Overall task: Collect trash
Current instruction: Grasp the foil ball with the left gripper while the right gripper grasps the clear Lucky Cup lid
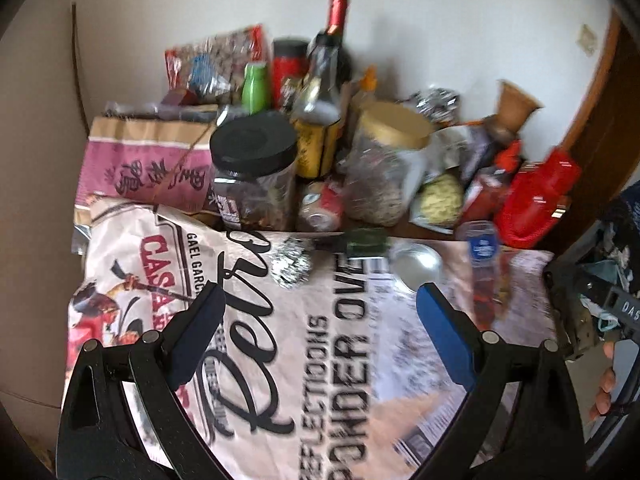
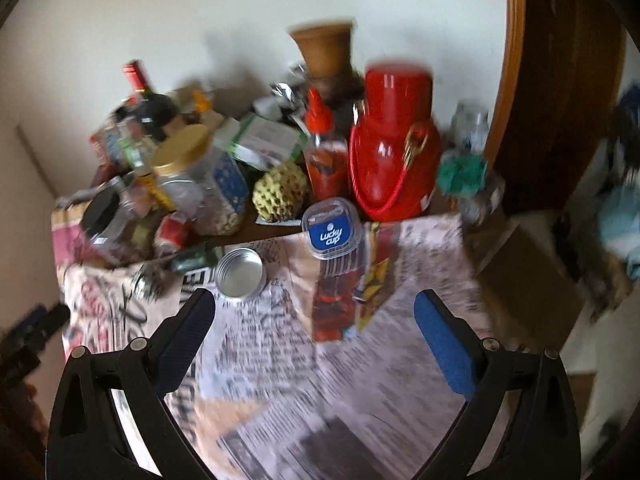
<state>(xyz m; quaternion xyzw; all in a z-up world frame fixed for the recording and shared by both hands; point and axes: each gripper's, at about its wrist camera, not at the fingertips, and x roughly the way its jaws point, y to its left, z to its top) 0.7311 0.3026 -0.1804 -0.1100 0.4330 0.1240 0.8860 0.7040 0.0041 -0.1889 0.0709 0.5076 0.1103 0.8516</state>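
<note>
A table is covered with newspaper point(image 1: 320, 360), also in the right wrist view point(image 2: 300, 360). On the paper lie a crumpled foil ball point(image 1: 290, 266) point(image 2: 146, 284), a round metal tin lid point(image 1: 416, 266) point(image 2: 241, 273), a small dark green packet point(image 1: 366, 242) point(image 2: 196, 260) and a clear plastic cup with a blue "Lucky cup" lid point(image 1: 482, 256) point(image 2: 332, 236). My left gripper point(image 1: 320, 312) is open and empty above the paper, short of the foil ball. My right gripper point(image 2: 314, 312) is open and empty, just short of the cup and tin lid.
Behind the paper stand a black-lidded jar point(image 1: 254, 172), a yellow-lidded jar point(image 2: 200, 176), a wine bottle point(image 1: 332, 52), a crushed can point(image 1: 322, 208), a custard apple point(image 2: 280, 192), a red jug point(image 2: 394, 140) and snack bags. A wall stands behind, a wooden door frame point(image 2: 516, 80) at right.
</note>
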